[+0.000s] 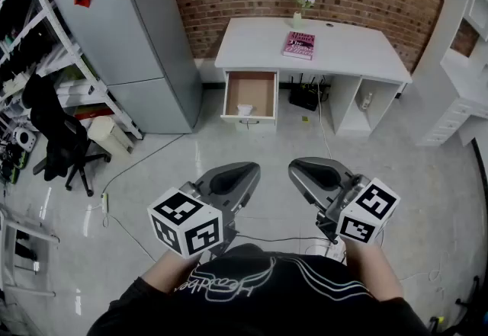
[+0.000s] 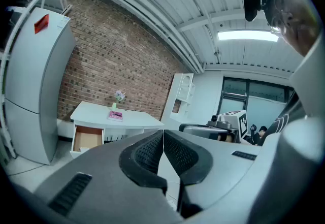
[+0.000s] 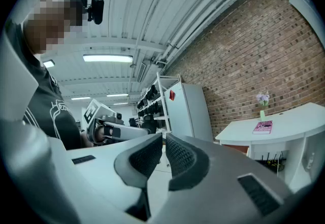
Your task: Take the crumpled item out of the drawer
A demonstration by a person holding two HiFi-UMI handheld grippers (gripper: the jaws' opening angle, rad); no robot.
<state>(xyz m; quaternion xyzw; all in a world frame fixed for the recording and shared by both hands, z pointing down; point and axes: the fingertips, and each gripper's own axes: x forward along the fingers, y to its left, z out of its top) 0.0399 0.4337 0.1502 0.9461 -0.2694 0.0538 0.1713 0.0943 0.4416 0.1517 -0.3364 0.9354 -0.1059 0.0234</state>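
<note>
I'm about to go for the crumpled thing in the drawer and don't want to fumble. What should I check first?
1. Drawer open: ok.
2. Crumpled item visible inside it: ok.
3. Left gripper free: ok, shut on nothing.
4. Right gripper free: ok, shut on nothing.
5. Drawer within reach: not ok, it stands well away across the floor.

A small white crumpled item (image 1: 245,109) lies inside the pulled-out, brown-lined drawer (image 1: 257,87), near its front panel.
</note>
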